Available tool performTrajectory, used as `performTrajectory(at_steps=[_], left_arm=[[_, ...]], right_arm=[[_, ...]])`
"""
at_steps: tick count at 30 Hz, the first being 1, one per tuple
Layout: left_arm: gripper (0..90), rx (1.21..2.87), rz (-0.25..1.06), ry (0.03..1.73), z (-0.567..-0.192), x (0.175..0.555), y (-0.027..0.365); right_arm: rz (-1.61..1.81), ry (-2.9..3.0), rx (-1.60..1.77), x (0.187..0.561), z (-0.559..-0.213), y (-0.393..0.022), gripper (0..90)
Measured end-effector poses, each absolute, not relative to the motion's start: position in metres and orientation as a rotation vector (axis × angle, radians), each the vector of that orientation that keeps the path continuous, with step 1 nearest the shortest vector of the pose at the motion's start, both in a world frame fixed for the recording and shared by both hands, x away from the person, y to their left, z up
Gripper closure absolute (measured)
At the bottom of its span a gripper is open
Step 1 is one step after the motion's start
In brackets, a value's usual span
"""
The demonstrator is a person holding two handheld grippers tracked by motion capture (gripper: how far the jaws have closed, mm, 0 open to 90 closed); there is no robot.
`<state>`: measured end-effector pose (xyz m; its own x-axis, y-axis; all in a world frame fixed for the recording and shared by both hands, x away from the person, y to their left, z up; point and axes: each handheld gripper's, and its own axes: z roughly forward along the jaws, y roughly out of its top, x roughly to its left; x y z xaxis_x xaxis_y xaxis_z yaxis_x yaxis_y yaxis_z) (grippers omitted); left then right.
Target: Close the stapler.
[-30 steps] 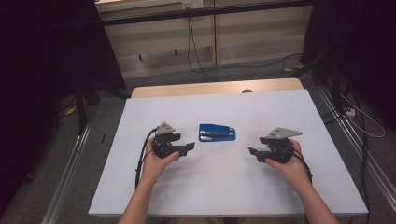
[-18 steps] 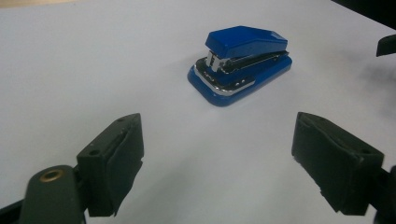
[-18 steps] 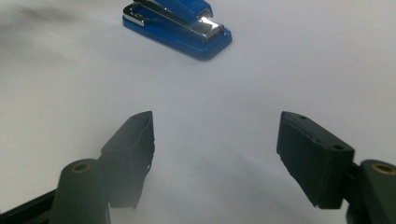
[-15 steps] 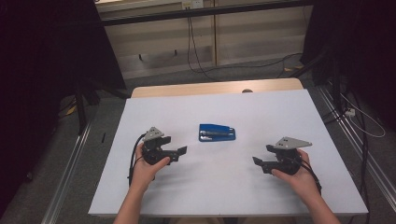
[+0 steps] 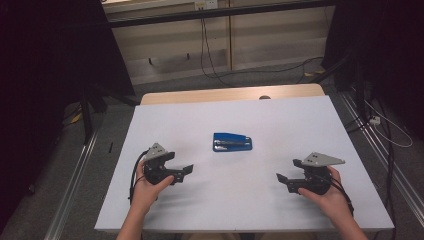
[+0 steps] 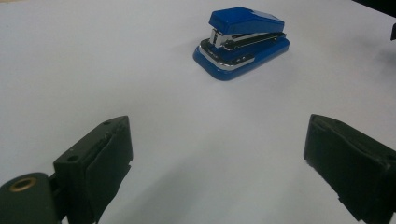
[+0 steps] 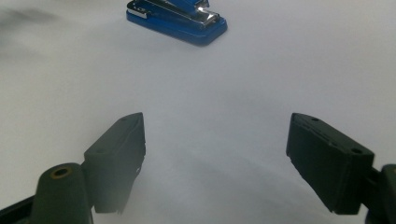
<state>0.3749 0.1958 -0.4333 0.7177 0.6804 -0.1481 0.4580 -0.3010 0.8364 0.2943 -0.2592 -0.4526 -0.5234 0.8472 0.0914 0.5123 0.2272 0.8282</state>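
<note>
Your left gripper (image 5: pixel 186 171), black two-jaw tool with a grey three-cornered plate on top, sits low over the near-left part of the white rectangular table (image 5: pixel 300 120), jaws pointing toward the middle. In the left gripper view (image 6: pixel 219 158) its jaws stand wide apart with only bare white surface between them; they have just been opening, nothing held.

Your right gripper (image 5: pixel 281 180), same black build with grey plate, is at the near-right part of the table, jaws pointing left toward the centre. In the right gripper view (image 7: pixel 215 154) its jaws are also spread wide, bare table between, and they have just been opening too. Nothing gripped.

The small blue plastic stapler with the silver metal magazine (image 5: pixel 232 142) lies flat on the table at about the centre, farther from you than both grippers and between them, well apart from each. Left gripper view shows it (image 6: pixel 243 42) ahead and slightly right of the jaws, closed, resting on its base. Right gripper view has it (image 7: pixel 180 16) at the top edge, ahead and left, partly cut off.

Your hands wrap the gripper bodies from below; a black cable (image 5: pixel 135 172) loops off the left one.
</note>
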Motion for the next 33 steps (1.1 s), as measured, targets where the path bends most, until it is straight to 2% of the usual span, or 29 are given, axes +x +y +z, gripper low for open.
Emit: performTrajectory(at_steps=[18,33], left_arm=[[7.2,1.951,0.321,0.895,-0.436,0.355,0.24],[7.2,1.956,0.316,0.9,-0.438,0.355,0.245]], right_arm=[[1.201,2.114,1.233,0.284,-0.451,-0.267,17.6],[1.208,2.115,1.229,0.283,-0.452,-0.27,15.5]])
